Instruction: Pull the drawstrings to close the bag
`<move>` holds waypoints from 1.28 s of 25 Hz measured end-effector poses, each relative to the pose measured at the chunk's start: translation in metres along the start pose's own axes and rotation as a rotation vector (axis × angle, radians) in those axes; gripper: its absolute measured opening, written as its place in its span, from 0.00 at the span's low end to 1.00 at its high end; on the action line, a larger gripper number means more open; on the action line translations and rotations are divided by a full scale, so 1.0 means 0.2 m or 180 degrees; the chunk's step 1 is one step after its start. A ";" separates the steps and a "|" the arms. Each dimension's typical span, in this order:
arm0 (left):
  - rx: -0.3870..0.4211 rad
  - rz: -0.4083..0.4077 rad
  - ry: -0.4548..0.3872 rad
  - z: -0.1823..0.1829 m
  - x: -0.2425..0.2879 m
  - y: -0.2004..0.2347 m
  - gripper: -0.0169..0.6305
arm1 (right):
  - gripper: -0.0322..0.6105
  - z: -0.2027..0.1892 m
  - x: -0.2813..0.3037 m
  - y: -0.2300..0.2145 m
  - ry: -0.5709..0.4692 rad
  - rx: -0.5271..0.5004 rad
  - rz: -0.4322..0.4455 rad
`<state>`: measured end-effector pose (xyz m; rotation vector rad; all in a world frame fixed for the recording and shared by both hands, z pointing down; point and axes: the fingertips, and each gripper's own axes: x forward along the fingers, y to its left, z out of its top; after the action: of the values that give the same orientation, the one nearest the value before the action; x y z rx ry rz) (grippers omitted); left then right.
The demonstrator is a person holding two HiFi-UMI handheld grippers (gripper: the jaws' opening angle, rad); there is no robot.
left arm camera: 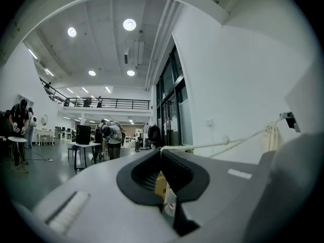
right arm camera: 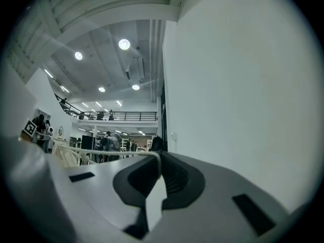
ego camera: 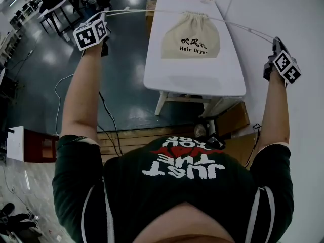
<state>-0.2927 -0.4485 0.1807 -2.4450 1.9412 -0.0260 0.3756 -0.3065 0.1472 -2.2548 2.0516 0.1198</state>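
Jaws pinch taut drawstrings [ego camera: 238,25]; bag [ego camera: 191,37] mouth cinched.

Taut white cords [ego camera: 248,30] cross above the white rectangular worktop [ego camera: 167,75] and its beige cloth bag [ego camera: 191,36]. A white wall [ego camera: 283,14] crowds the right; open grey floor [ego camera: 121,85] lies left.

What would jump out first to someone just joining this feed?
The cream bag printed Hair Dryer lies on the white table, mouth gathered. Two taut drawstrings run from it to the left hand-held gripper and right hand-held gripper, each shut on its cord.
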 end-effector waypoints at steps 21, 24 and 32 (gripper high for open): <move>-0.0520 -0.0074 -0.0203 -0.01 0.01 0.01 0.04 | 0.06 -0.05 0.06 0.03 0.0000 0.0375 0.0244; -0.0501 -0.0054 -0.0132 -0.06 0.01 0.03 0.04 | 0.06 -0.07 0.04 0.05 -0.0002 0.0366 0.0279; -0.0491 -0.0094 -0.0047 -0.08 0.03 0.00 0.04 | 0.06 -0.06 0.05 0.03 0.0052 0.0394 0.0302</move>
<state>-0.2923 -0.4553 0.1963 -2.5594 1.9711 0.1462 0.3702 -0.3181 0.1585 -2.0945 2.1115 -0.0189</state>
